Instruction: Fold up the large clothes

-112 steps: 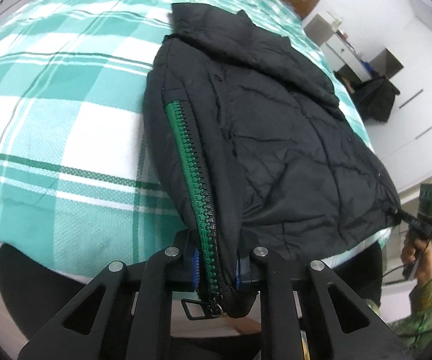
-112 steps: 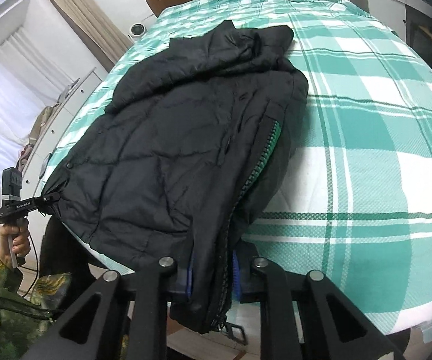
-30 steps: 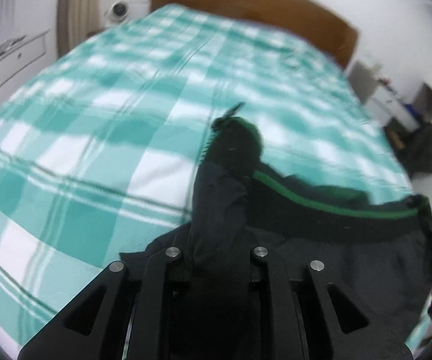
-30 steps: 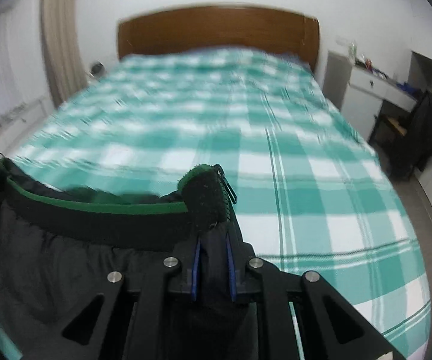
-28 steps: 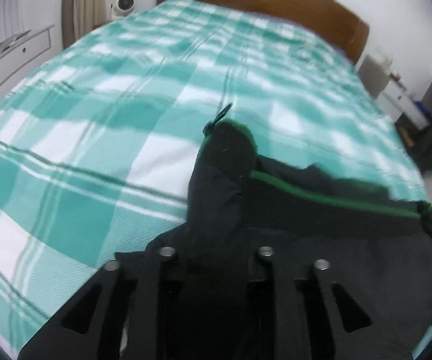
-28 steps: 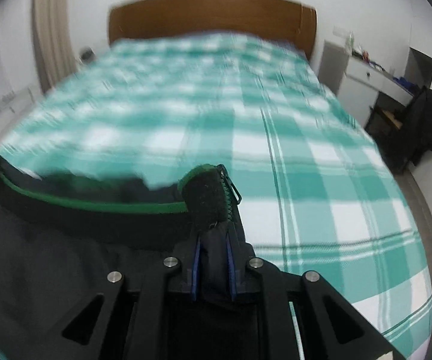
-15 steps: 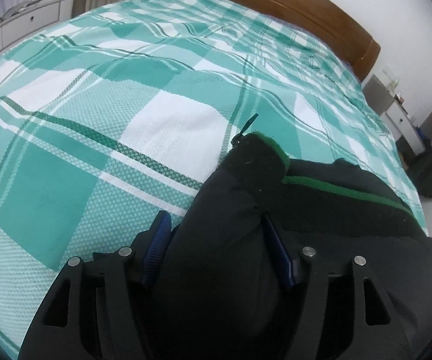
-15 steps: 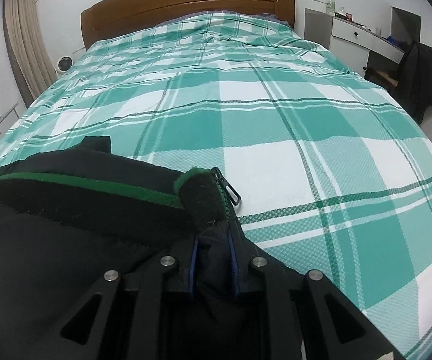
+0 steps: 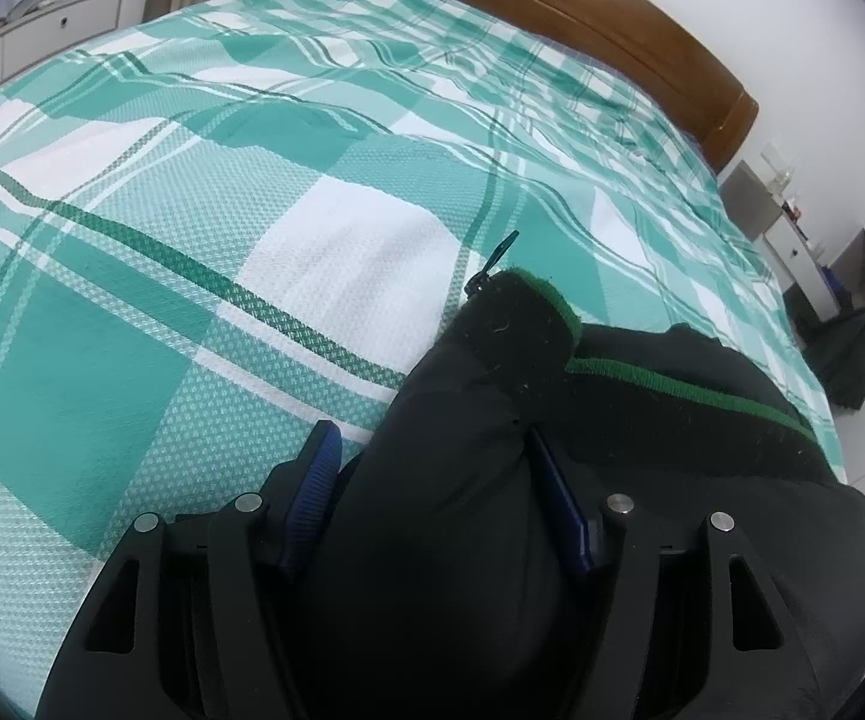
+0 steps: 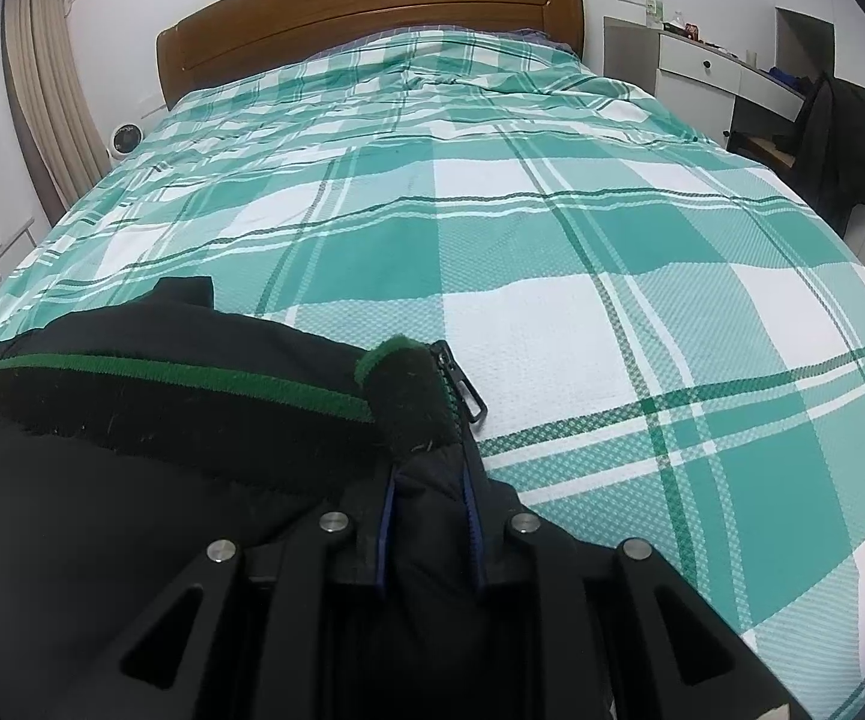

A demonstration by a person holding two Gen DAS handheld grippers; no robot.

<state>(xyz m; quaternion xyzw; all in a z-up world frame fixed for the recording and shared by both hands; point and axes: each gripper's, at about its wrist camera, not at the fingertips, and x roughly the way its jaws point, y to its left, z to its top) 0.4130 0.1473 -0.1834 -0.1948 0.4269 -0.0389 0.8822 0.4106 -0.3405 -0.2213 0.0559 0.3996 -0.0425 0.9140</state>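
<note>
A black padded jacket [image 9: 642, 468] with green hem trim lies folded on the green-and-white checked bed [image 9: 192, 228]. My left gripper [image 9: 432, 480] stands open, its blue pads [image 9: 315, 480] spread on either side of the jacket's left hem corner, which lies loose between them. A zipper pull [image 9: 495, 261] sticks out past that corner. In the right wrist view my right gripper [image 10: 429, 504] is shut on the jacket's [image 10: 132, 450] right hem corner, with a zipper pull [image 10: 462, 387] just ahead of it on the bed [image 10: 612, 240].
A wooden headboard [image 10: 372, 18] closes the far end of the bed. A white desk [image 10: 720, 75] and a chair draped with dark clothing [image 10: 840, 138] stand to the right. Curtains [image 10: 54, 120] and a small round fan [image 10: 126, 138] are to the left.
Both grippers carried the jacket's hem up over it toward the headboard and lowered it onto the bed. The left gripper has opened and let go of its corner. The right stays shut.
</note>
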